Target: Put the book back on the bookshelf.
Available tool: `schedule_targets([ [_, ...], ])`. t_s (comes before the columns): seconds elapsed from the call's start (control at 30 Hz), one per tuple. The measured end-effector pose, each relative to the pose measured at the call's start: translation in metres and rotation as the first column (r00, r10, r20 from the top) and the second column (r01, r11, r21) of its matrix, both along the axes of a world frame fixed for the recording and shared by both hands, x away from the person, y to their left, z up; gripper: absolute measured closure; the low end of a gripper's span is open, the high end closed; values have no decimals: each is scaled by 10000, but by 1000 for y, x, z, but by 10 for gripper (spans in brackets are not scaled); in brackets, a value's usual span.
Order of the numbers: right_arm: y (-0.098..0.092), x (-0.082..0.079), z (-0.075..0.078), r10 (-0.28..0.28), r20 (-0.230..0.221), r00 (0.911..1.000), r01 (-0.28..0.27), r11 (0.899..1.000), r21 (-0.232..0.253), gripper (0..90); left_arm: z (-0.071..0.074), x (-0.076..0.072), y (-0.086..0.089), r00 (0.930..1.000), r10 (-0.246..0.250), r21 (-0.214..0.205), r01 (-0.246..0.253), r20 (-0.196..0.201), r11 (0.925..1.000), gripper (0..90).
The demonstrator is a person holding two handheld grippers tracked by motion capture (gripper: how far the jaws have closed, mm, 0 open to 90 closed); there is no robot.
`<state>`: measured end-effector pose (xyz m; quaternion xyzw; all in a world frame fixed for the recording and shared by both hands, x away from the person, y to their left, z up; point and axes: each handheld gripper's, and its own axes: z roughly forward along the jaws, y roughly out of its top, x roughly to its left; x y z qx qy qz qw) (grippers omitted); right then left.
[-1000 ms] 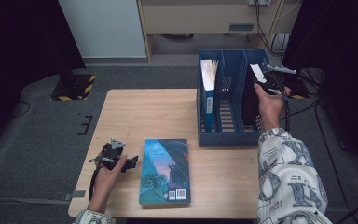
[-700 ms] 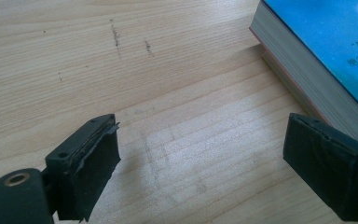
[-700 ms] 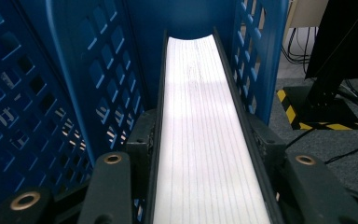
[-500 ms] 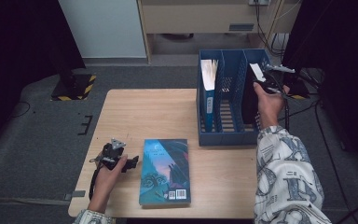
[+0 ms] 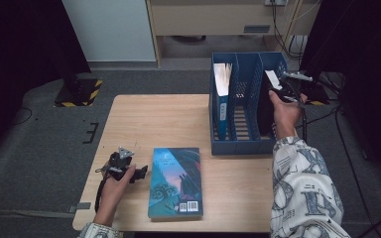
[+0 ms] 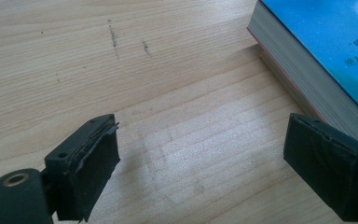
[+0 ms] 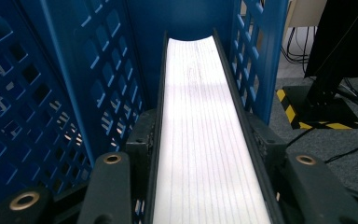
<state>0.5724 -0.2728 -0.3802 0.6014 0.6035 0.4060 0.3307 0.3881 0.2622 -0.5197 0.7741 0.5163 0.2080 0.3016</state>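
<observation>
Right now the right gripper point(image 5: 278, 85) squeezes a black book point(image 7: 205, 140) standing in the rack's point(image 5: 238, 144) right slot. Let go crooked, it could tip over. The left gripper point(image 6: 205, 158) gapes empty beside the blue book point(image 5: 175, 181).

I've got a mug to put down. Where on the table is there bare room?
The table's far left half is bare, from its edge to the blue rack. Near side is crowded: left gripper beside the flat book.
</observation>
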Motion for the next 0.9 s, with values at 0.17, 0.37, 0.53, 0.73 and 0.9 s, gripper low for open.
schedule_targets([
  [0.17, 1, -1, -1, -34, -38, 10000, 34, 10000, 74, 527, 0, 0, 0, 10000, -23, -1, 23, 3, 10000, 96],
  [0.37, 3, -2, -1, 25, -57, 10000, -26, 10000, -85, 524, 0, 0, 0, 10000, -25, 12, 25, 4, 10000, 96],
  [0.53, 6, -3, -1, 75, -79, 9999, -76, 9999, -141, 516, 0, 0, 0, 10000, -23, 6, 23, 5, 10000, 96],
  [0.73, 7, -3, -1, 64, -104, 9999, -65, 10000, -65, 508, 0, 0, -1, 10000, -52, 22, 52, 15, 10000, 96],
  [0.9, 7, -4, 0, 29, -95, 10000, -28, 10000, 69, 494, 0, 0, 0, 10000, -58, 22, 58, 11, 10000, 95],
])
